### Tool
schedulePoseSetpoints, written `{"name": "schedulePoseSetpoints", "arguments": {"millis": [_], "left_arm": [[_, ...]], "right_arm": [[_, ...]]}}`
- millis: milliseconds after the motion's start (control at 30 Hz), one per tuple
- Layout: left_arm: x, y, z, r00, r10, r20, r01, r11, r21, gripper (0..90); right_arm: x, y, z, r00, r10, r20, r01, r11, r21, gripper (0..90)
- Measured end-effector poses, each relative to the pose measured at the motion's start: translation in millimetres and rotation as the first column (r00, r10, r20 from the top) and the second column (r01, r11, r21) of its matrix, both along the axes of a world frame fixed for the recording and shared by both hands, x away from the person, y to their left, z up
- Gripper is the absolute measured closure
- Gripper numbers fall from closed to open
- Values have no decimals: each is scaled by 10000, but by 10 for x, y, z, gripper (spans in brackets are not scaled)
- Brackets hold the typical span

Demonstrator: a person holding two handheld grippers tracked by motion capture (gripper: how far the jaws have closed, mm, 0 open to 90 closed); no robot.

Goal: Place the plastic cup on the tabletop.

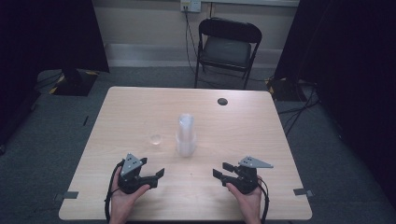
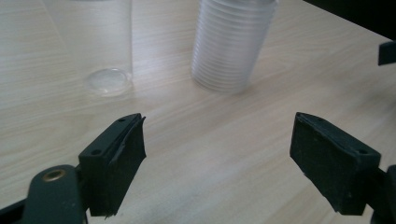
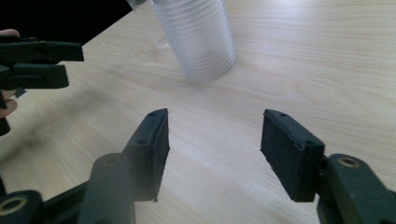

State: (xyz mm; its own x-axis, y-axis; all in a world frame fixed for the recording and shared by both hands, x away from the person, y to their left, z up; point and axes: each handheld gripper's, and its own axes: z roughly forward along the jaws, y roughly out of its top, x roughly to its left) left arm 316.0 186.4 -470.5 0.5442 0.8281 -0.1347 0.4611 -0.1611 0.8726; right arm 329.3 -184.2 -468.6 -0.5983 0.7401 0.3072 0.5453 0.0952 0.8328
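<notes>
A tall stack of clear plastic cups (image 1: 186, 135) stands upright at the middle of the wooden table (image 1: 243, 126). A single clear cup (image 1: 155, 138) stands just left of it. My left gripper (image 1: 153, 167) rests near the front edge, below and left of the stack, and is open with nothing between its jaws. My right gripper (image 1: 221, 169) is at the front right, also open and holding nothing. In the left gripper view the stack (image 2: 231, 46) and the single cup (image 2: 105, 56) lie ahead of the open gripper (image 2: 219, 140). The right gripper view has the stack (image 3: 198, 37) beyond the open gripper (image 3: 215, 144).
A dark round grommet (image 1: 222, 101) sits in the table's far right part. A black folding chair (image 1: 227, 46) stands behind the table. Dark curtains hang at both sides. The left gripper (image 3: 42, 63) appears at the left of the right gripper view.
</notes>
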Motion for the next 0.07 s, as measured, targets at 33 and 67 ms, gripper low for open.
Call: {"name": "schedulePoseSetpoints", "arguments": {"millis": [33,67], "left_arm": [[2,1,-11,9999,61,-101,-60,10000,68,178],[4,5,-19,9999,81,-80,-80,9999,101,177]], "right_arm": [[-1,0,0,10000,-79,22,80,9999,-99,406],[3,-1,-1,9999,-146,75,148,9995,-273,402]]}}
